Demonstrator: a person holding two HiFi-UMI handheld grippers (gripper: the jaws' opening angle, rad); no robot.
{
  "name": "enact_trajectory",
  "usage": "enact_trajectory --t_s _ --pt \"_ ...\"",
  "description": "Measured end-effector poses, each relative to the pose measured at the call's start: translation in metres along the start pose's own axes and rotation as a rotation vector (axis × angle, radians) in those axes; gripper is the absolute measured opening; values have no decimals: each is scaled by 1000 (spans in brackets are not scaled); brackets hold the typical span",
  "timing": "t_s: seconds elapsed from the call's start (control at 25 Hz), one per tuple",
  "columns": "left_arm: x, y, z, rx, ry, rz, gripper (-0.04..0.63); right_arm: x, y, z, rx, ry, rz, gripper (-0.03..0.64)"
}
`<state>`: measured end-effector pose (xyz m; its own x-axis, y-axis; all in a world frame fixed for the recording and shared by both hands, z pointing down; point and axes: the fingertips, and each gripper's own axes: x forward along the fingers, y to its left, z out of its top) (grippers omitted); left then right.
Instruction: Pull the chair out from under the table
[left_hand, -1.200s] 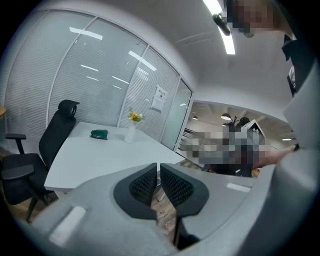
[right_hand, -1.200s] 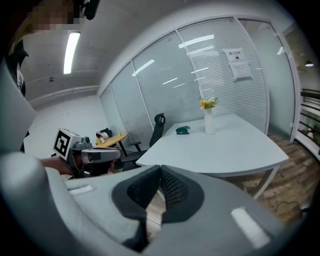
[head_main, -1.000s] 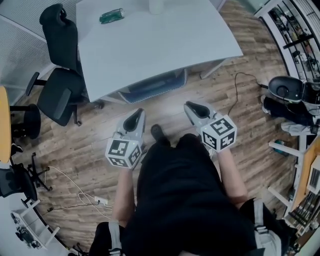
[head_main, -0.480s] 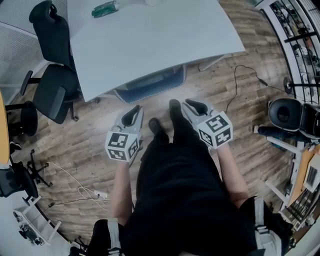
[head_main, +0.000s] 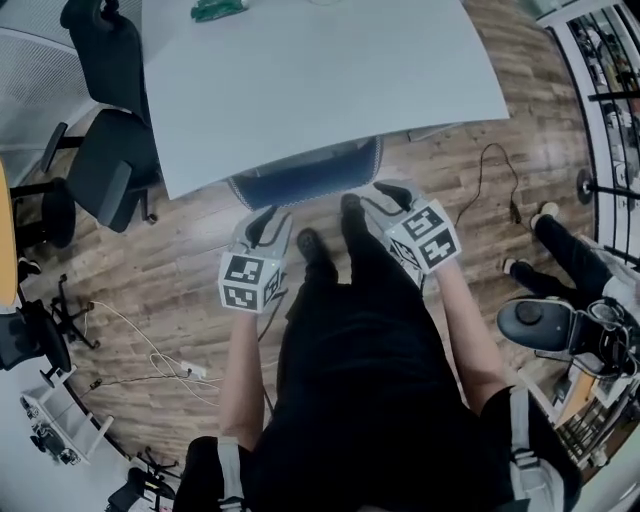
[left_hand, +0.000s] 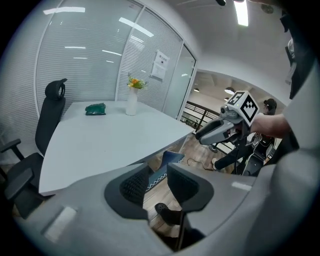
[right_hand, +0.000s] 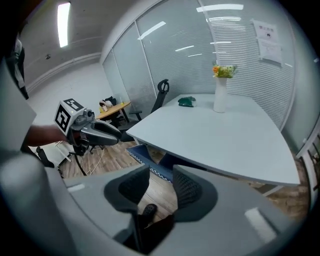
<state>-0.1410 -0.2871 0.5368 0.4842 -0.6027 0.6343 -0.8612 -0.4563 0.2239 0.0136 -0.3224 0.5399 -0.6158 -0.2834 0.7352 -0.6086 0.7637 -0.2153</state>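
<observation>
A chair with a blue patterned back (head_main: 305, 178) is tucked under the white table (head_main: 310, 80); only the top of its back shows past the table's near edge. It appears too in the left gripper view as the chair back (left_hand: 171, 159) and in the right gripper view as the chair back (right_hand: 141, 154). My left gripper (head_main: 262, 224) hangs just short of the back's left part, my right gripper (head_main: 393, 193) just short of its right end. The jaws of both have just been opening. The left gripper (left_hand: 157, 185) and right gripper (right_hand: 161, 187) have nothing between their pads.
A black office chair (head_main: 105, 160) stands left of the table. On the tabletop are a green object (left_hand: 95, 108) and a white vase with flowers (left_hand: 131, 100). My own shoes (head_main: 310, 243) stand between the grippers. White cables (head_main: 150, 360) trail on the wooden floor at left; another person's legs (head_main: 565, 250) are at right.
Both grippers have sunk and moved forward to the table's near edge, close to the chair back. Their jaws, nearly shut before, now stand apart.
</observation>
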Motion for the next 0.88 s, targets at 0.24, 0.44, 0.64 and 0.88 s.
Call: enact_trajectory --t_s 0.24,0.44,0.64,0.88 --pt "26 13 -18 90 115 2 129 24 -8 -2 -47 66 61 164" --pt "37 18 -22 147 160 2 147 41 -1 -9 -108 125 106 190" --pt "48 16 -34 201 242 -18 178 59 8 -11 -165 156 136 192" --pt "59 14 -50 273 320 -17 186 77 14 -22 -310 234 133 190"
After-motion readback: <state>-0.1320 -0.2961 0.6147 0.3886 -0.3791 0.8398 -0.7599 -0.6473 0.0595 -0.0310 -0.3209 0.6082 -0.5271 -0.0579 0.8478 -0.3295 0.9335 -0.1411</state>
